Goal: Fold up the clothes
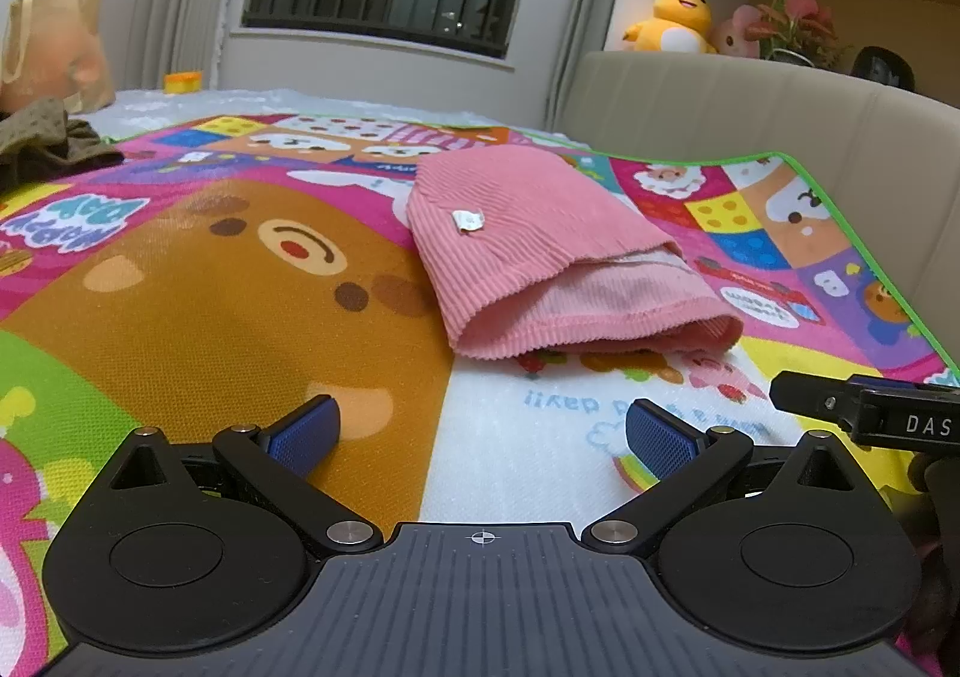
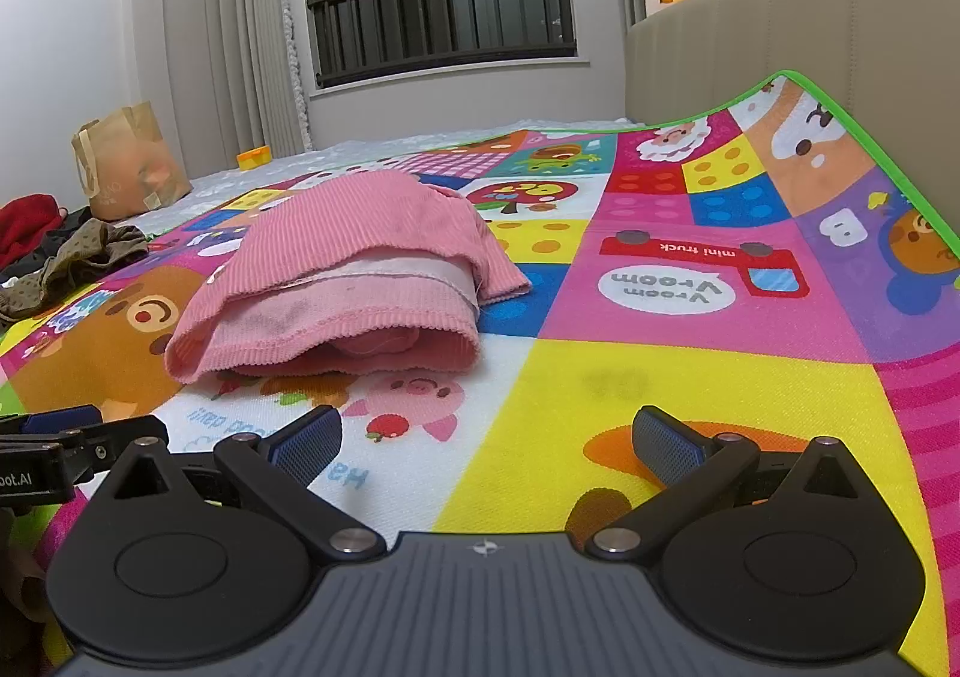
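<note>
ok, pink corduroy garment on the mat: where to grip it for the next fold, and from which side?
Probably the near hem of the pink corduroy garment, coming in low from the front. That edge faces both open grippers, left gripper and right gripper, and gapes slightly off the play mat, so a finger could slip under the layers.

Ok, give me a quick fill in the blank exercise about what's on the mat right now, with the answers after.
1. The folded corduroy garment is ____ in colour.
2. Both the left gripper and the right gripper are ____, holding nothing.
3. The plush duck on the ledge is ____.
4. The play mat has a ____ border.

Answers: pink; open; yellow; green
</note>
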Motion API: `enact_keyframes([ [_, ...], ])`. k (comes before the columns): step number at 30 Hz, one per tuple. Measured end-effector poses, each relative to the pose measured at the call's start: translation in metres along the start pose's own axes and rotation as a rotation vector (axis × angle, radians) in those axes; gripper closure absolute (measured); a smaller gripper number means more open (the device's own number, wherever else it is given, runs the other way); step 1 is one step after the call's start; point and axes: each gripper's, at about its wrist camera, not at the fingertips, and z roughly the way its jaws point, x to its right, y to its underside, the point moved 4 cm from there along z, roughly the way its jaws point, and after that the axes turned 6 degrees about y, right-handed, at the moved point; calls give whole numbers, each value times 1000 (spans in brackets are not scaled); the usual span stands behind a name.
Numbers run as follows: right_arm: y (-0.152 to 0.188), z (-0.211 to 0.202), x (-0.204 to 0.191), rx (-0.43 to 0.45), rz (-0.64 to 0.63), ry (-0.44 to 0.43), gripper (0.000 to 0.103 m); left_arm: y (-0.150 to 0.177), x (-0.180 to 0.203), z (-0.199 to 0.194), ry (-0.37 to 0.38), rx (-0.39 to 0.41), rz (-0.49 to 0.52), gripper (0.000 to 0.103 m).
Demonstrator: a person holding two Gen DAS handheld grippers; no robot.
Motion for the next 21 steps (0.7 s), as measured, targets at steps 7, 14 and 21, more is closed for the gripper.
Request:
enact_keyframes([
  [7,0,0,0,2,5,3,0,0,0,-1,-1,1,2,0],
  [14,0,0,1,4,7,3,0,0,-1,0,4,0,-7,0],
  [21,0,-1,1,4,7,4,0,1,1,0,-8,1,7,0],
])
